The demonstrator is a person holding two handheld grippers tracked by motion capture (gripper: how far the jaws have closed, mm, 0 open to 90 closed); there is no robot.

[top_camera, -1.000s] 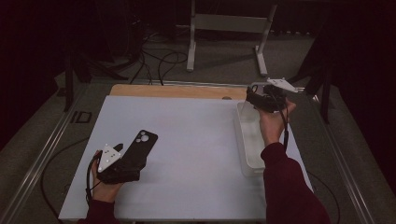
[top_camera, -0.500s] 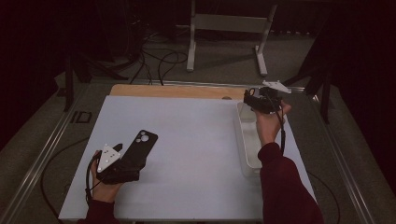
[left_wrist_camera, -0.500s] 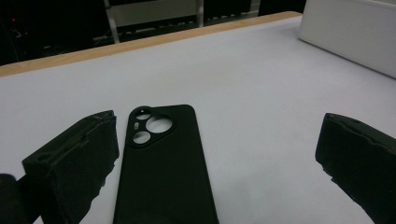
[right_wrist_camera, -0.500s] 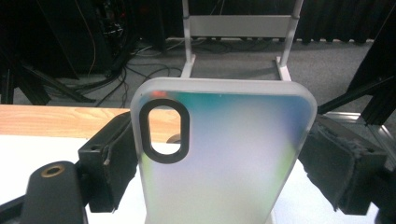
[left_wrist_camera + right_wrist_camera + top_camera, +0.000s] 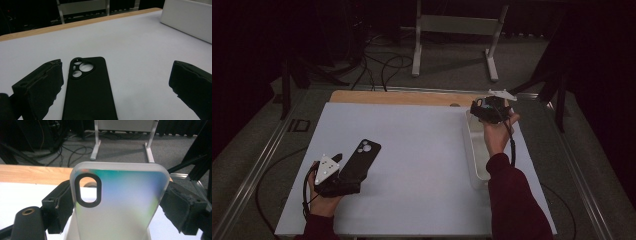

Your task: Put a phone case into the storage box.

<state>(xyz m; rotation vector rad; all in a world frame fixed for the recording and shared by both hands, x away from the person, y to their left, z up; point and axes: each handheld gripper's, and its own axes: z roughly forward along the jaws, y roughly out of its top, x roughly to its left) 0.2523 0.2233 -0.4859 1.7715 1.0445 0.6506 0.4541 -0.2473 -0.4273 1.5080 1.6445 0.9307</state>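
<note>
**Right tool gripping frosted phone case over the tray; left tool open around black case**

Right tool (image 5: 117, 207): jaws standing wide, pads pressing on both long edges of a translucent phone case (image 5: 117, 202). Case is looking frosted white with a faint green-blue-violet sheen, rounded corners, one black-rimmed oval camera cutout at its upper left. It is standing upright between the jaws, top end away from the camera. In the high view the right tool (image 5: 490, 109) is sitting above the far end of the white tray (image 5: 473, 155), with the right hand (image 5: 496, 134) under it; the case itself is too small to make out there.

Left tool (image 5: 110, 90): jaws spread wide, nothing clamped. Black phone case (image 5: 88, 87) is lying flat on the table (image 5: 140, 50) between them, nearer the left jaw; whether that jaw is touching it, cannot tell. Matte black, raised camera island with three round holes at the end pointing toward the tray. In the high view this black phone case (image 5: 361, 159) is lying well left of the tray, with the left tool (image 5: 337, 172) at its near end.
</note>
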